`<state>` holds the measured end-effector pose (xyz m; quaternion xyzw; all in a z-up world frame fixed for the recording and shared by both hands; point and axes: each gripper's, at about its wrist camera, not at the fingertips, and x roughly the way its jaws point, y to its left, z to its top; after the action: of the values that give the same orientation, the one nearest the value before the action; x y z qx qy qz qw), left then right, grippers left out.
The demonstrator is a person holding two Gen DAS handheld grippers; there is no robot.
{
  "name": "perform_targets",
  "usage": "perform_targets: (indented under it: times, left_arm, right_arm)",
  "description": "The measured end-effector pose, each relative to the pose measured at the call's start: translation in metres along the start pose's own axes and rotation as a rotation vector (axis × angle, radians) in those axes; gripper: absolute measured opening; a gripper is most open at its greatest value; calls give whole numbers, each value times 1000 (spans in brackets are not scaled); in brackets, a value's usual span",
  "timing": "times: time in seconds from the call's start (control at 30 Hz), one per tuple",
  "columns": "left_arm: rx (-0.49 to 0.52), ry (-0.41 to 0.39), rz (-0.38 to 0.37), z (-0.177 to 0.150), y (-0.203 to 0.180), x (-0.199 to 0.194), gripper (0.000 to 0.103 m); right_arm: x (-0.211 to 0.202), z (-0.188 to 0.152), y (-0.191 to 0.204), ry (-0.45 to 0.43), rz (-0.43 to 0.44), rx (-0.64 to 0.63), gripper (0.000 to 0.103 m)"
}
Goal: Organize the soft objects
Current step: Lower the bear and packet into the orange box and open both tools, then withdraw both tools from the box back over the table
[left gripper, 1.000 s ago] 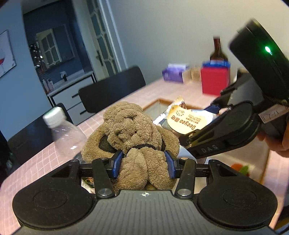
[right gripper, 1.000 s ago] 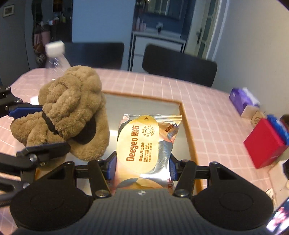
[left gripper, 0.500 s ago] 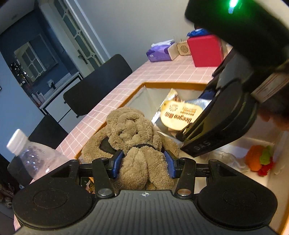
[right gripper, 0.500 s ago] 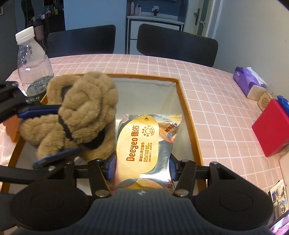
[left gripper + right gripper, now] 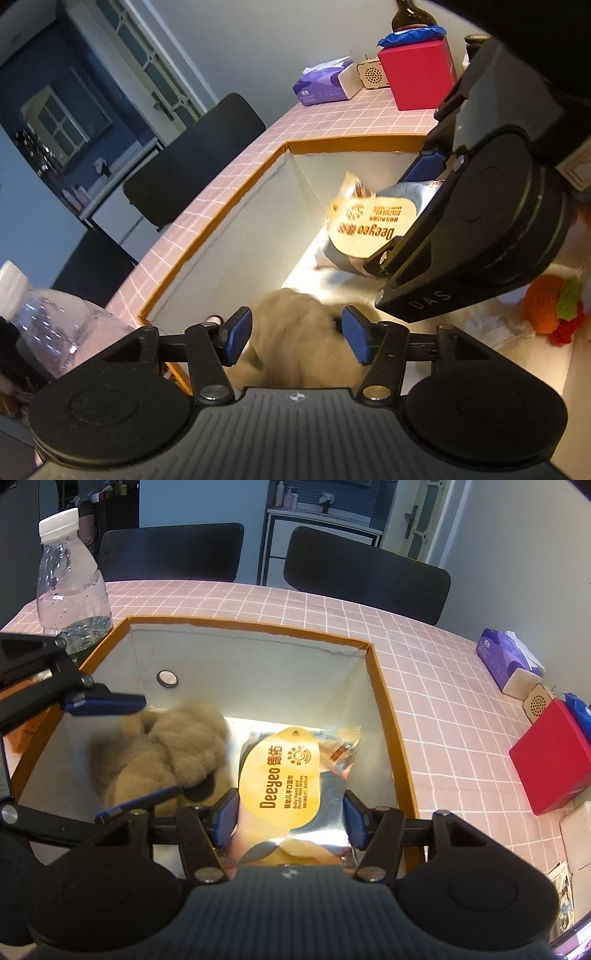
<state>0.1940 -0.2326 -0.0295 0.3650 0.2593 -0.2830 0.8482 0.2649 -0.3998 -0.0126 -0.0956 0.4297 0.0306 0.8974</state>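
A brown plush toy (image 5: pixel 295 317) (image 5: pixel 184 746) looks blurred low inside the orange-rimmed box (image 5: pixel 388 709) (image 5: pixel 221 210). My left gripper (image 5: pixel 295 339) (image 5: pixel 159 746) hangs over it. Its jaws are opening, and the blue pads (image 5: pixel 236 338) stand apart from the fur on both sides. A silver and yellow wet-wipes packet (image 5: pixel 280 775) (image 5: pixel 365 229) lies between the fingers of my right gripper (image 5: pixel 290 819) (image 5: pixel 402 214). Those jaws are opening too, with a thin gap at each pad and the packet slightly blurred.
A clear water bottle (image 5: pixel 70 576) stands by the box's left corner. A knitted orange toy (image 5: pixel 546 306) lies inside the box. A red box (image 5: pixel 550 757), a purple tissue pack (image 5: pixel 502 657) and a small wooden speaker (image 5: pixel 371 75) sit along the pink table's right side. Black chairs (image 5: pixel 365 576) stand behind.
Both grippers came down into the box. The left jaws spread and the plush slipped out of them downward. The right jaws widened a little around the packet.
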Motion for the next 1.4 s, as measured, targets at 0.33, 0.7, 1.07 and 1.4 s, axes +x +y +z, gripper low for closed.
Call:
perform_targets:
  times: [0.33,0.7,1.07,1.4]
  left_arm:
    - [-27,-64,19,-5,8,-29,71]
    - [-181,-209,28,-28,21,-87,71]
    - [-407,-353,71,-74,47,-141,71]
    - [-539,-394,128,-124,65,-160,71]
  right_arm:
    - [-22,2,-5,-46,-1,38,73]
    - [-65,2,10,-142,-8,62,76]
    - [-130,-6,63,-315,45,7,78]
    - [-152,-35,117,-381,112,24,80]
